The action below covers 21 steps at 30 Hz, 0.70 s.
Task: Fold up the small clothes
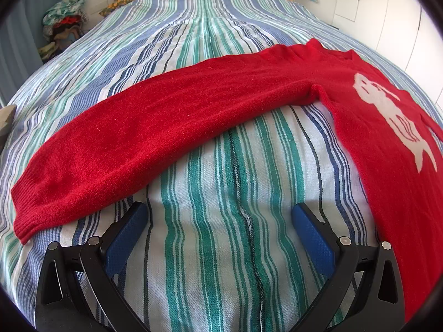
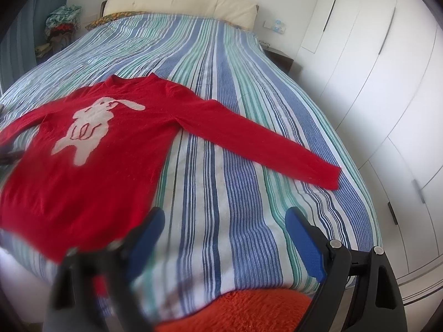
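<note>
A red sweater (image 2: 91,171) with a white rabbit design (image 2: 91,121) lies face up and spread flat on the striped bed cover (image 2: 221,182). Its right sleeve (image 2: 263,141) stretches out toward the bed's right edge. In the left wrist view its left sleeve (image 1: 155,138) runs across the frame, with its cuff (image 1: 25,215) at the lower left. My left gripper (image 1: 218,221) is open and empty, low over the cover just short of that sleeve. My right gripper (image 2: 224,224) is open and empty, beside the sweater's lower right hem.
A cream headboard (image 2: 180,2) stands at the far end of the bed. White wardrobe doors (image 2: 387,88) line the right side. A pile of clothes (image 2: 62,25) sits at the far left. An orange fuzzy rug (image 2: 235,310) lies below the bed's near edge.
</note>
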Each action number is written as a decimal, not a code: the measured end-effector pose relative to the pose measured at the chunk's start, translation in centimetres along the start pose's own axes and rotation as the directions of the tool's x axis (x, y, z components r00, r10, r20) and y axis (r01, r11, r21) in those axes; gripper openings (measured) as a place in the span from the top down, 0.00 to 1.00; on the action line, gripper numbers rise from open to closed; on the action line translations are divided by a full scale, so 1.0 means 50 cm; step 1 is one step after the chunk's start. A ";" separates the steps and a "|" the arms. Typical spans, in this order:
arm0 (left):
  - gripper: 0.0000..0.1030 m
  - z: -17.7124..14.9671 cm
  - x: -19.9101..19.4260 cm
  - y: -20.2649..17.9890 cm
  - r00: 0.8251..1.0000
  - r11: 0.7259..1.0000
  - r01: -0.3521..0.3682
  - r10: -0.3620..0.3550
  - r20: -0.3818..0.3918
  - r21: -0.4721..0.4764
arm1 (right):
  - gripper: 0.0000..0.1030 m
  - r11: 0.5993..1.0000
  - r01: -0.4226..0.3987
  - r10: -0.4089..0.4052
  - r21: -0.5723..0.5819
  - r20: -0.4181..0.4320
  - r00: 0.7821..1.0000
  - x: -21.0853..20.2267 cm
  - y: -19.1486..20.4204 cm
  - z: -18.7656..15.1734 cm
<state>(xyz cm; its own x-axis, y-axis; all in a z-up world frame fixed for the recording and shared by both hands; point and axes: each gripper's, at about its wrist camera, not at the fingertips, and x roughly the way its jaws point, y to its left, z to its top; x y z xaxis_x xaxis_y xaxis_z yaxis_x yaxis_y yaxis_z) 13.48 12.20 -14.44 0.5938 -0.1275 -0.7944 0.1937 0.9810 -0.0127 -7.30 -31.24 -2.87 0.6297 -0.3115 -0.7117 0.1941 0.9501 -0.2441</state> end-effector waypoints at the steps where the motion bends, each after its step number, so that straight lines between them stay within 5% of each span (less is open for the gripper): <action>1: 0.00 0.000 0.000 0.000 1.000 1.000 0.000 0.000 0.000 0.000 | 0.15 1.000 0.002 -0.002 0.001 0.001 1.000 0.000 0.000 0.000; 21: 0.00 0.000 0.000 0.000 1.000 1.000 0.000 0.000 0.000 0.000 | 0.15 1.000 0.002 -0.002 -0.002 -0.007 1.000 0.005 0.001 0.001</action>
<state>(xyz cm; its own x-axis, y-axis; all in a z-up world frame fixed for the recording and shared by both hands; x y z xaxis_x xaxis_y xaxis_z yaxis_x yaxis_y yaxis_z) 13.49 12.19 -14.44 0.5935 -0.1277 -0.7946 0.1938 0.9810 -0.0130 -7.09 -31.29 -3.03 0.6243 -0.3131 -0.7157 0.1934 0.9496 -0.2467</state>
